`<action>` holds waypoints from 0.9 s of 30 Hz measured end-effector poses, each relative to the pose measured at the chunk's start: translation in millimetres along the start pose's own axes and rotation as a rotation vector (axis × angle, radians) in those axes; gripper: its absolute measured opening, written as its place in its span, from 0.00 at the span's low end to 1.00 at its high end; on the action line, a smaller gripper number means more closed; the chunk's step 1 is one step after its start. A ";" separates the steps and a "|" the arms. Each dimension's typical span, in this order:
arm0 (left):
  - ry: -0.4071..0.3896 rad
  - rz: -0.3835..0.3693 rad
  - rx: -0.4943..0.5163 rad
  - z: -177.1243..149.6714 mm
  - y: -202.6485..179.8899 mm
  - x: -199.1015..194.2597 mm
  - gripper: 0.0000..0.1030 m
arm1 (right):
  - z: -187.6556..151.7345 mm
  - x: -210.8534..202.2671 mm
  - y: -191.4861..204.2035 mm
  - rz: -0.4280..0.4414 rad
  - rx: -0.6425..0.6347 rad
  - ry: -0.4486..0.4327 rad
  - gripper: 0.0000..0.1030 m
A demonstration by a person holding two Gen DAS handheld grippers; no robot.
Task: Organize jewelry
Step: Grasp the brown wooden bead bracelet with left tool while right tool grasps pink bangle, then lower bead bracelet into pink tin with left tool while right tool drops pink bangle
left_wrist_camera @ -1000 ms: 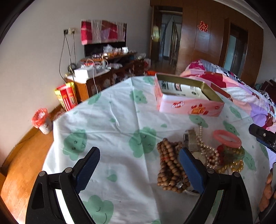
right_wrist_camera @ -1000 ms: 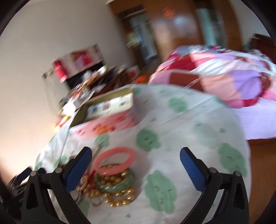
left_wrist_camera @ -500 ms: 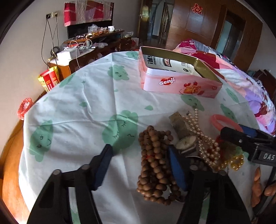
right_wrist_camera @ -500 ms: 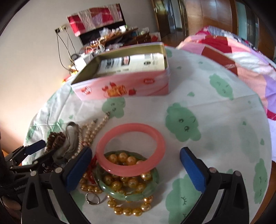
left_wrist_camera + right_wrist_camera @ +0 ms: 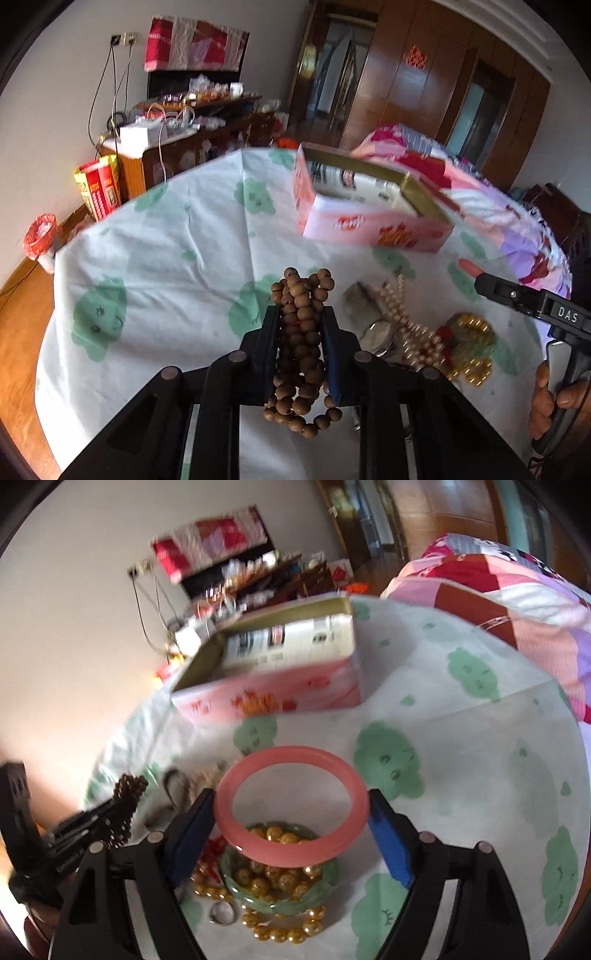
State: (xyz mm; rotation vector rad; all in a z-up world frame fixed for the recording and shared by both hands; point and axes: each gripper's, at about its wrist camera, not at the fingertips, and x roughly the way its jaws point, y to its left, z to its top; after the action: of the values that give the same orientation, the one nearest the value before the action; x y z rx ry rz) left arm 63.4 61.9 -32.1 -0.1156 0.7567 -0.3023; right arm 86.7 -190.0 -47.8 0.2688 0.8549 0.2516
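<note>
My left gripper [image 5: 300,321] is shut on a brown wooden bead strand [image 5: 301,332] and holds it lifted above the cloth; it shows at the left of the right wrist view [image 5: 125,808]. My right gripper [image 5: 291,812] is shut on a pink bangle [image 5: 291,805], which it holds above a green bangle [image 5: 280,897] and gold beads [image 5: 284,932]. A pearl strand [image 5: 402,321], a watch [image 5: 376,332] and gold beads [image 5: 469,350] lie on the cloth. An open pink tin box [image 5: 369,210] stands further back; it also shows in the right wrist view [image 5: 273,672].
The round table wears a white cloth with green prints [image 5: 166,258]. A silver ring [image 5: 221,912] lies by the gold beads. A bed with a patchwork quilt [image 5: 517,602] is on the right. A cluttered cabinet [image 5: 184,140] and a red bin [image 5: 40,236] stand to the left.
My left gripper closed on the wooden beads and lifted them off the cloth. My right gripper narrowed onto the pink bangle and raised it off the green bangle.
</note>
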 end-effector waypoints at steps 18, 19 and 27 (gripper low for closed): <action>-0.120 -0.104 0.058 93.6 -41.5 60.1 0.21 | 93.1 19.6 3.6 -0.095 0.011 -0.233 0.81; -0.115 -0.103 0.056 96.0 -42.1 65.7 0.21 | 97.0 28.4 6.6 -0.112 -0.009 -0.233 0.81; -0.047 -0.086 0.060 100.6 -46.4 111.4 0.22 | 100.2 60.6 9.9 -0.136 -0.070 -0.216 0.81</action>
State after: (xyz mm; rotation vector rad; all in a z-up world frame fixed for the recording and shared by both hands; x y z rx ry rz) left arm 198.8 -17.3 -22.8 -0.0986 0.6961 -0.4022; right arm 200.8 -174.3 -24.5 0.1680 0.6458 0.1220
